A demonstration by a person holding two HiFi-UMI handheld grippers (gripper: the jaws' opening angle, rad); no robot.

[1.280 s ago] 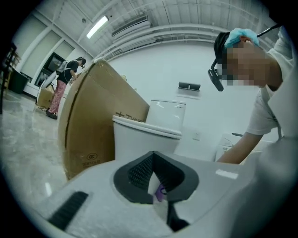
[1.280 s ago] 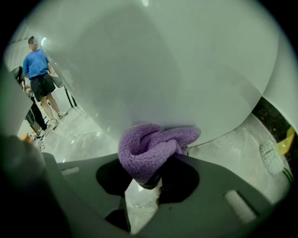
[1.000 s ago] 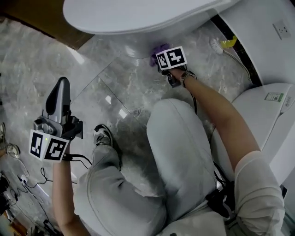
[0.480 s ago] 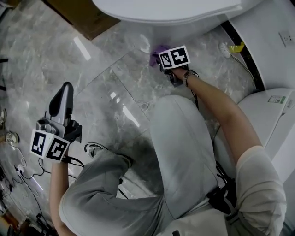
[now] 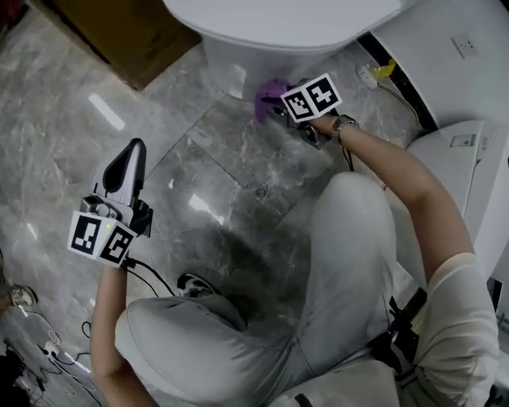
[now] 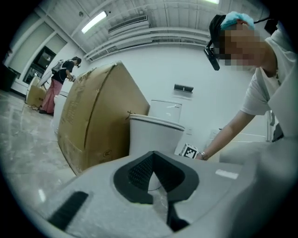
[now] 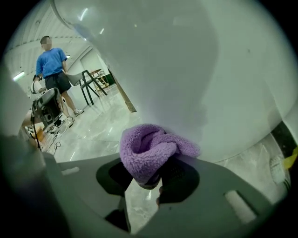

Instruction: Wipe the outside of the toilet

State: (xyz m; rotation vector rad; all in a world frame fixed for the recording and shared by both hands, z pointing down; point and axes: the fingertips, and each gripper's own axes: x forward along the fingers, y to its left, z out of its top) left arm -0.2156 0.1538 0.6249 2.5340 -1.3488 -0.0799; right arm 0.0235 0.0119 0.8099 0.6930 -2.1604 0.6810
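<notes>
The white toilet [image 5: 278, 24] stands at the top of the head view, its pedestal [image 5: 227, 67] on the grey marble floor. My right gripper [image 5: 276, 103] is shut on a purple fluffy cloth [image 5: 269, 91] that presses against the pedestal's lower side. In the right gripper view the cloth [image 7: 151, 148] bulges from between the jaws against the curved white toilet wall [image 7: 195, 69]. My left gripper [image 5: 134, 155] hovers over the floor at the left, far from the toilet, jaws together and holding nothing. In the left gripper view the toilet [image 6: 156, 132] stands ahead of the left gripper [image 6: 153, 179].
A cardboard box [image 5: 119, 32] sits left of the toilet. A second white fixture [image 5: 461, 159] stands at the right, with a hose and yellow tag [image 5: 386, 71] by the wall. Cables [image 5: 48, 350] lie at the lower left. The person's knees fill the lower middle. A person in blue [image 7: 53, 65] stands far off.
The right gripper stays at the pedestal with the cloth, shifted slightly. The left gripper has drifted a little right. The person's left foot has drawn back, and the view now shows the pedestal.
</notes>
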